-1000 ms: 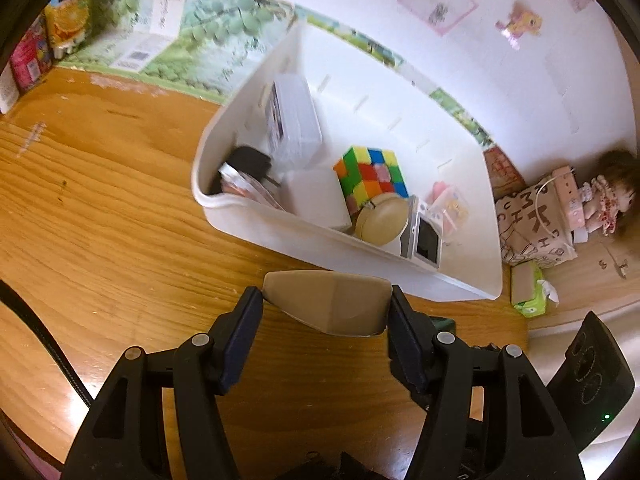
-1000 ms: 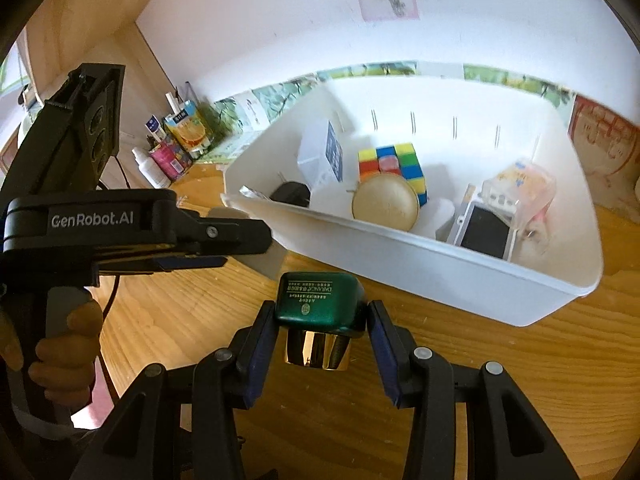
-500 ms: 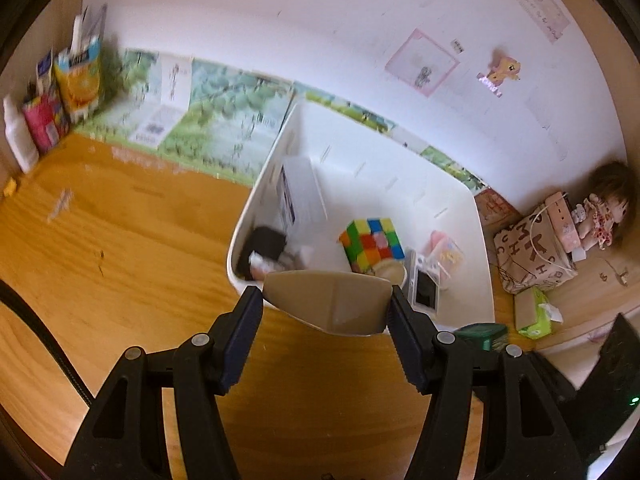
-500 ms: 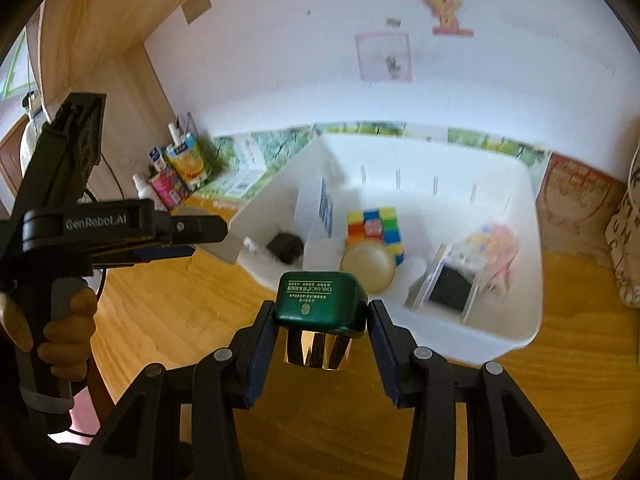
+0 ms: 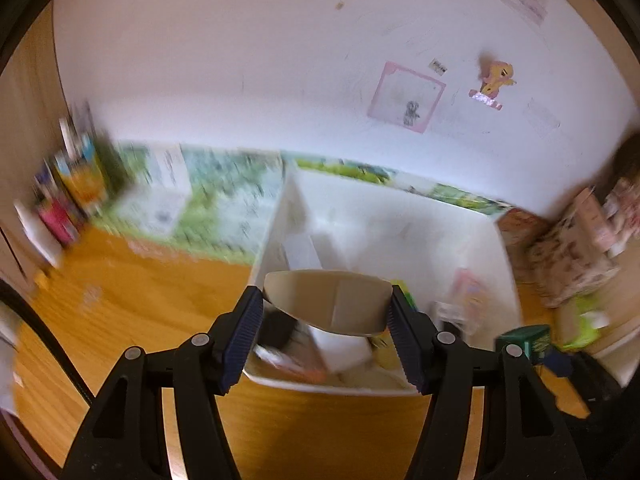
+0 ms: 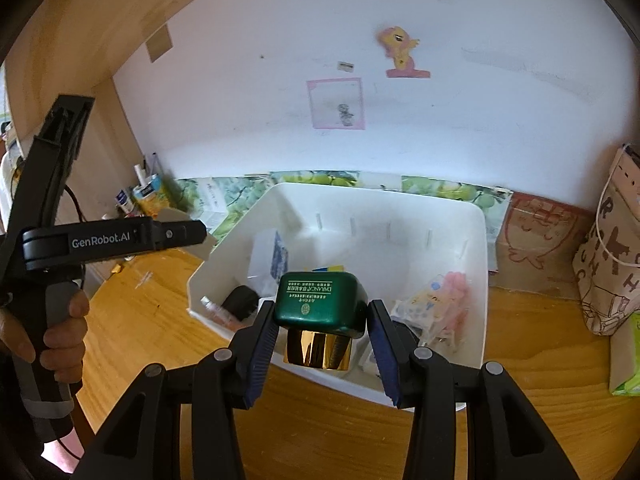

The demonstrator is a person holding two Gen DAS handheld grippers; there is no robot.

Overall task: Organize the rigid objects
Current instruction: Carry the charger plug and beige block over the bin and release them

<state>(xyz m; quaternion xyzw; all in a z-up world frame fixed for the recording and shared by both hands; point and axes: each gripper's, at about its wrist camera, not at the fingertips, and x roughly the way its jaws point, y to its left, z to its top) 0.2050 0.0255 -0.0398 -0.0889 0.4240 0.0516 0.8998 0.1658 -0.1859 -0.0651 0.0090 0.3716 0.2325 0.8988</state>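
The right gripper [image 6: 322, 344] has its fingers clamped on a green bottle [image 6: 320, 306] with a gold cap, held over the near rim of the white bin [image 6: 478, 280]. The left gripper [image 5: 326, 322] has its fingers clamped on a beige box [image 5: 328, 300], also hanging at the bin's near edge; in the right wrist view a hand [image 6: 60, 328] grips its handle. The bin stands on a wooden table [image 6: 152, 320] and holds a multicoloured cube [image 6: 328, 268], mostly hidden behind the bottle, a black item [image 6: 240, 302], a white box [image 6: 272, 256] and a clear packet of pink things [image 6: 440, 300]. Behind the bin a green printed sheet [image 6: 320, 180] runs along the foot of a white wall [image 6: 260, 100] that carries a pink-framed drawing [image 6: 336, 104] and a pony sticker [image 6: 400, 50]. Bottles and cartons [image 6: 144, 196] crowd the left corner; a patterned bag [image 6: 608, 272] sits at the right, cut off by the frame. The left wrist view is smeared with blur, so the bin's contents there cannot be made out.
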